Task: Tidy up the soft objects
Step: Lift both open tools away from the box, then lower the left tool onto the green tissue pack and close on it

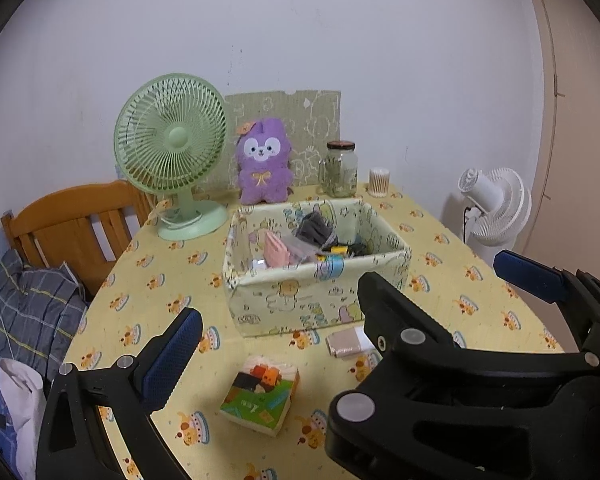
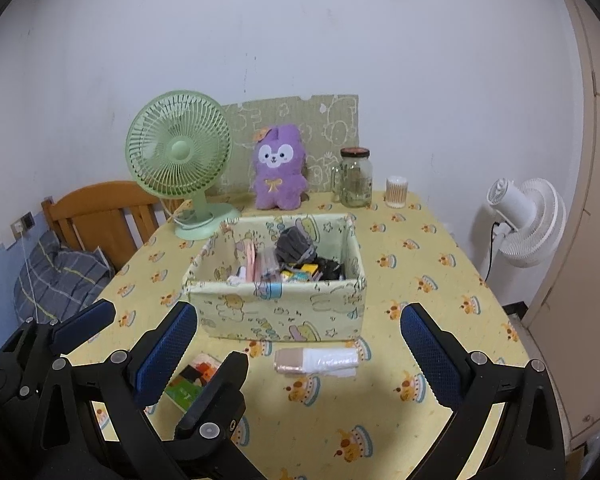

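Observation:
A pale yellow fabric storage box stands mid-table and holds dark socks, a pink item and other small soft things. A colourful tissue pack lies in front of it. A beige and white wrapped packet lies at the box's front right. A purple plush toy sits upright at the back. My left gripper is open and empty above the tissue pack. My right gripper is open and empty above the packet.
A green desk fan stands back left. A glass jar and a cotton swab tub stand back right. A wooden chair is left of the table, a white floor fan right.

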{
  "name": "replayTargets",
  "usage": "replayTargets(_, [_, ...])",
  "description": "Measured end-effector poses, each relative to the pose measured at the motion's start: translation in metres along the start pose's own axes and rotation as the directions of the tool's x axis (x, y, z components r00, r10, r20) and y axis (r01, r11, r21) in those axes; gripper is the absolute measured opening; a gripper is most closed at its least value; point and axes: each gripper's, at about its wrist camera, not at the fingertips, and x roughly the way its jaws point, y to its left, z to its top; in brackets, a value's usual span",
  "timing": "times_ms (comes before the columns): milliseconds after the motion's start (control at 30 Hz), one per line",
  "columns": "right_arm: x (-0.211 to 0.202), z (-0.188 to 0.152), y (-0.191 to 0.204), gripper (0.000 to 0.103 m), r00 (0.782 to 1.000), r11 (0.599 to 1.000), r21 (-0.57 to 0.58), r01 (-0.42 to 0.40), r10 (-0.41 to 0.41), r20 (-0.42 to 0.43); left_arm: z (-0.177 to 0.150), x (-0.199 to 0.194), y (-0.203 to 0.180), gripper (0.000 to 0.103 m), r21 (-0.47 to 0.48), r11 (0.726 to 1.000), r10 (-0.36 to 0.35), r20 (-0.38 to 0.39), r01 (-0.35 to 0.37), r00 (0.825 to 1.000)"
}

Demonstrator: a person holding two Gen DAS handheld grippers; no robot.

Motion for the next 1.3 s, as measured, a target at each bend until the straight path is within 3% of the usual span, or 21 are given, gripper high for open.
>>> replayTargets(833, [0.054,-0.061,0.005,0.103,0.991,0.999,0.044,0.029,-0.023,-0.133,-0.056,0.052,0.015,0.102,0.007,0.999,-0.031,-0.14,0.032,0.99])
replayTargets(1300, [0.087,-0.075,0.018,0.103,0.975,1.0,0.012,0.023,-0.019,-0.221,-0.075,0.082,0.037,0.086,-0.052,0.999,-0.025,-0.238,0.013,0.971])
